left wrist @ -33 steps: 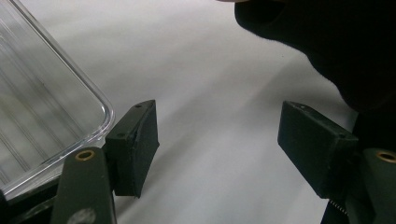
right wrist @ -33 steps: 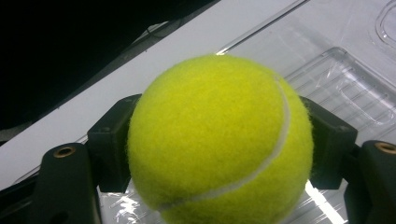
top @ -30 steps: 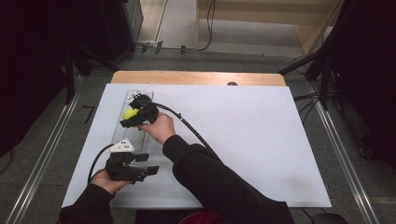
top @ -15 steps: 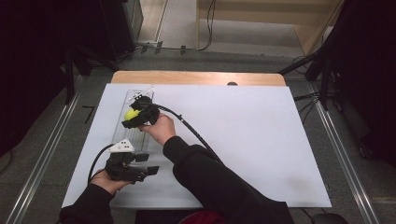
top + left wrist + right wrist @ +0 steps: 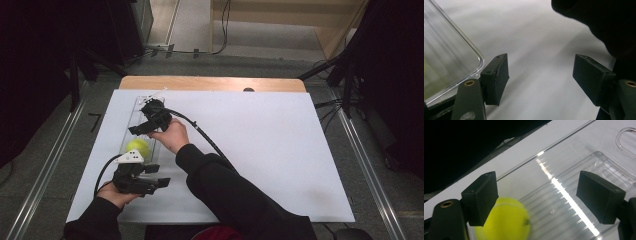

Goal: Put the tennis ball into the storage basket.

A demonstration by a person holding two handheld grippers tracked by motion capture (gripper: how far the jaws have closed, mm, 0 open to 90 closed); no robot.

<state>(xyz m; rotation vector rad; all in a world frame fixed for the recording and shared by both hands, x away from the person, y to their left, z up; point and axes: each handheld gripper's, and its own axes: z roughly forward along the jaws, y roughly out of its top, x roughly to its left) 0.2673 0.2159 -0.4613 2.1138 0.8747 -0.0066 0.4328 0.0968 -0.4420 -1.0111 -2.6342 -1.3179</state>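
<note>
A yellow tennis ball (image 5: 137,146) lies in the near end of a clear plastic tray (image 5: 131,112) on the white table. My right gripper (image 5: 136,129) hovers over the tray's middle. Its jaws have just been opening and stand open, with nothing between them. In the right gripper view the ball (image 5: 504,222) is blurred, low beside the left pad, and the ribbed tray floor (image 5: 574,170) lies beneath my right gripper (image 5: 536,195). My left gripper (image 5: 159,175) rests near the table's front edge, open and empty. In the left gripper view my left gripper (image 5: 540,77) sits beside the tray's corner (image 5: 454,57).
The white sheet (image 5: 280,150) covers the table, with a strip of wood (image 5: 210,82) at its far edge. The right gripper's black cable (image 5: 200,132) trails across the sheet. A dark sleeve (image 5: 599,22) hangs over the left gripper's right jaw.
The ball, held between the right gripper's jaws before, has left them and dropped to the near end of the tray. Both hands stay where they were.
</note>
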